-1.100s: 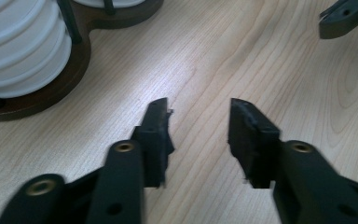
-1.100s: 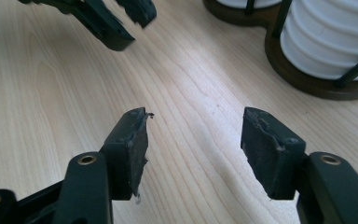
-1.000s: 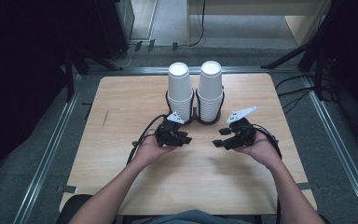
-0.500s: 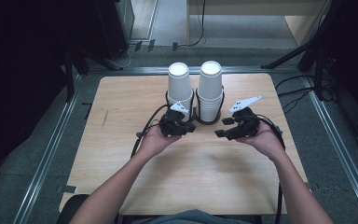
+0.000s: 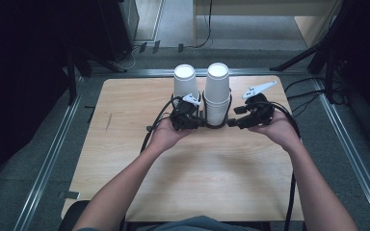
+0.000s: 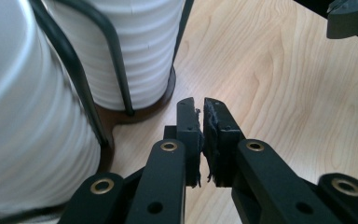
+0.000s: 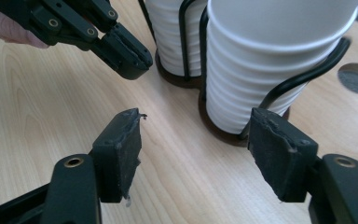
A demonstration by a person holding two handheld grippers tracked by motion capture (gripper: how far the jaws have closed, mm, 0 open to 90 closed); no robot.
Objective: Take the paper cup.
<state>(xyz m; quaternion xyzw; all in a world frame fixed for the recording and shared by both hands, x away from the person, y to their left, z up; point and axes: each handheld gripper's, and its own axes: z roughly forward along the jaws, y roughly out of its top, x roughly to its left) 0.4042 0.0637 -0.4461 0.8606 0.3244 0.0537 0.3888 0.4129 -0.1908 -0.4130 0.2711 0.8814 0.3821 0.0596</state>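
Two stacks of white paper cups, the left stack (image 5: pixel 185 85) and the right stack (image 5: pixel 217 91), stand upside down in a black wire holder (image 5: pixel 217 126) at the far middle of the wooden table (image 5: pixel 125 125). My left gripper (image 5: pixel 201 122) sits just in front of the left stack. Its jaws have just been closing, and they are shut (image 6: pixel 201 112) with nothing between them. My right gripper (image 5: pixel 231 123) is beside the right stack (image 7: pixel 270 60). Its jaws have just been opening and stand open (image 7: pixel 196 119) over bare wood, holding nothing. The two gripper tips face each other across the holder's base.
A round hole (image 7: pixel 356 77) is cut in the tabletop behind the holder. Cables trail from both grippers toward the person. Metal rails (image 5: pixel 48 163) run along the floor beside the table, and dark equipment (image 5: pixel 115 29) stands at the back left.
Both hands have moved away from the person and up to the cup holder. The left jaws have closed. The right jaws have spread wider.
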